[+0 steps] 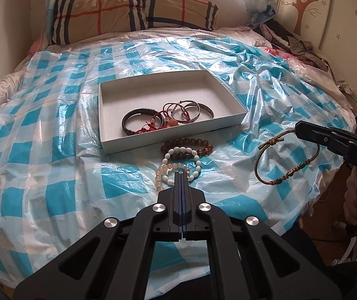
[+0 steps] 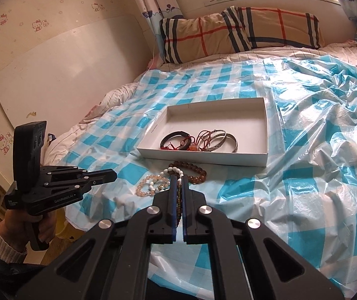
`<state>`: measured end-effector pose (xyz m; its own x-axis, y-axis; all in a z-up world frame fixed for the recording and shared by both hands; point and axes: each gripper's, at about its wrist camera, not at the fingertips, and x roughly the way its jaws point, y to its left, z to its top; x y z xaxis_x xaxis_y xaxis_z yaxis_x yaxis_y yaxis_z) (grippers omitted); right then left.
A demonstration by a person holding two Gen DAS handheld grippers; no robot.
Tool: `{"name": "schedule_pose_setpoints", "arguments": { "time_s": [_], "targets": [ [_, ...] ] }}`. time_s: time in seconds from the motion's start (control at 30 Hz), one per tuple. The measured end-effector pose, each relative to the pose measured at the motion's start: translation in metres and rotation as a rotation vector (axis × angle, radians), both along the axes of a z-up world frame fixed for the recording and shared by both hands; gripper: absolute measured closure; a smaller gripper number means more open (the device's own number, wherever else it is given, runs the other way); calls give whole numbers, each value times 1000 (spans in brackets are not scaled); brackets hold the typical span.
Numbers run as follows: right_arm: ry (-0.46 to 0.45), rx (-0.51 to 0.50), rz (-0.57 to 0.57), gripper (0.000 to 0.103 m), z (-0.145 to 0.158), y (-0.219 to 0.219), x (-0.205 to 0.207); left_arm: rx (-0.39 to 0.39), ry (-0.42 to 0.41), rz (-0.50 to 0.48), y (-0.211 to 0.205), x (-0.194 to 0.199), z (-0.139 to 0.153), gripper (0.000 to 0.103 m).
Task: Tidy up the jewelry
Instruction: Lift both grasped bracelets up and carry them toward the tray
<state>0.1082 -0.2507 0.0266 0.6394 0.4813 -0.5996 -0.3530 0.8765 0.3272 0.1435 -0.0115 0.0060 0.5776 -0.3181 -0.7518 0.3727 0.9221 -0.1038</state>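
Observation:
A white box (image 1: pixel 108 135) (image 2: pixel 265 125) lies on the bed and holds a dark leather bracelet (image 1: pixel 128 121), red cord bracelets (image 1: pixel 157 122) and silver bangles (image 1: pixel 193 111) (image 2: pixel 228 141). In front of it lie a brown bead bracelet (image 1: pixel 193 145) (image 2: pixel 195 172), a white bead bracelet (image 1: pixel 195 165) and a pale peach bead bracelet (image 1: pixel 162 173) (image 2: pixel 144 183). My right gripper (image 1: pixel 298 128) (image 2: pixel 179 178) is shut on a brown cord bracelet (image 1: pixel 263 160) (image 2: pixel 178 195) with green beads, held above the bed right of the beads. My left gripper (image 1: pixel 182 175) (image 2: pixel 113 175) is shut and empty, just before the bead bracelets.
A blue-and-white checked plastic sheet (image 1: pixel 53 150) (image 2: pixel 315 175) covers the bed. A plaid pillow (image 1: pixel 133 12) (image 2: pixel 240 30) lies at the head under the window. Clothes (image 1: pixel 290 40) are piled at the far right. A white board (image 2: pixel 66 75) leans on the left wall.

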Motion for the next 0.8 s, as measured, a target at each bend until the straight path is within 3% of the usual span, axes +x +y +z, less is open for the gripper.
{"name": "schedule_pose_setpoints", "arguments": {
  "time_s": [0.13,0.2,0.27,0.33,0.37,0.47,0.5,0.53,0.6,0.8],
  "targets": [
    [-6,7,5,99,2,0,1,-5,27,-8,4,4,-2,103],
    [1,11,6,99,-1,0,2,28,39,9,3,12,-12,102],
    [9,15,7,99,-4,0,3,49,63,-1,1,23,-26,91],
    [16,15,7,99,-8,0,5,88,59,17,-3,33,-37,59],
    [20,17,7,99,-9,0,6,87,55,12,-5,38,-42,57],
    [30,17,7,99,-14,0,10,85,90,4,-10,49,-57,63],
    [32,19,6,99,-15,0,11,84,114,3,-11,51,-63,90],
    [33,21,6,99,-16,0,12,87,134,1,-11,53,-66,99],
    [31,25,7,99,-16,0,14,67,133,-10,-11,50,-64,103],
    [12,37,8,99,-11,4,19,-35,89,-17,-7,42,-31,103]
  ]
}}
